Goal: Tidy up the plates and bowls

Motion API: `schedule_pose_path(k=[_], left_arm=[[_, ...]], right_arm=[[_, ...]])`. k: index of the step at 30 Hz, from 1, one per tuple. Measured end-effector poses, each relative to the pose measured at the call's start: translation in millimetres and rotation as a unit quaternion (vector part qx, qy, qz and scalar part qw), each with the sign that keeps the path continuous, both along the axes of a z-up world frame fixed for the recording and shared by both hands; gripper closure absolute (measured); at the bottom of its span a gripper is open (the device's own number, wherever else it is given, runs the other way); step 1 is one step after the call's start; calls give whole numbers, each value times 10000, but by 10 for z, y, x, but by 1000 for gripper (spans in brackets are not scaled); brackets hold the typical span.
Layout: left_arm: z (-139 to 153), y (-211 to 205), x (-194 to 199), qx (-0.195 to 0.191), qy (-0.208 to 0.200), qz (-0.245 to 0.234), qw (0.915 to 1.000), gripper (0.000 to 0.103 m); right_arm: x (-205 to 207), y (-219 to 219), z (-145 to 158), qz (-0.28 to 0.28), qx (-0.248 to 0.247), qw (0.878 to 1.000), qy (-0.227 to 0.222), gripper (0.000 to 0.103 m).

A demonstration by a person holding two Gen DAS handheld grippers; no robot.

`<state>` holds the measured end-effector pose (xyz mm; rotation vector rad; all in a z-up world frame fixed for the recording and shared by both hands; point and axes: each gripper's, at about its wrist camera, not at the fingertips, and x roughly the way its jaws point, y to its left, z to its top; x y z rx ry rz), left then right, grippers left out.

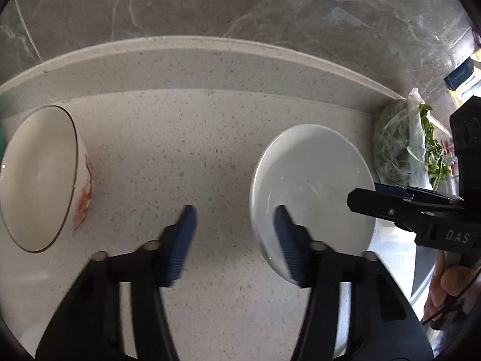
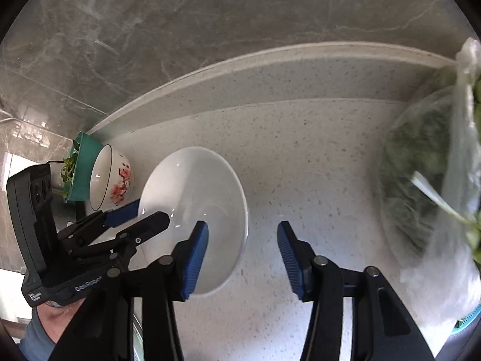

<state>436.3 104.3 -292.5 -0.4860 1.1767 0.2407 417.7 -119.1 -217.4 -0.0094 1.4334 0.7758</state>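
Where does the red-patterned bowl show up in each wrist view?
Left wrist: red-patterned bowl at the far left edge, on the counter.
Right wrist: same bowl at mid-left, smaller, in front of a teal bowl.
Shared landmark: the white plate, right of the bowl in both.

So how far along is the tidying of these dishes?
Nothing looks stacked yet. The white plate and the red-patterned bowl sit apart on the counter. The left gripper and right gripper are both open, holding nothing, flanking the plate. Gathering them is all still left.
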Motion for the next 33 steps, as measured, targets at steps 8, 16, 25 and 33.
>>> schedule_pose_path(k=[8,16,25,33], left_arm=[[-149,-104,37,-198,-66,-144,9997,76],[-121,-187,112,-172,-121,-255,9995,93],[34,-217,72,-136,-192,-275,9993,93],[394,-383,-47,-58,-371,-435,9983,93]], right_arm=[[3,-5,-120,72,-76,9998,165,79],[-59,115,-87,234,-51,9997,10,88],[-72,104,65,223,6,9997,-114,88],[-158,-55,328,134,177,9996,-183,88]])
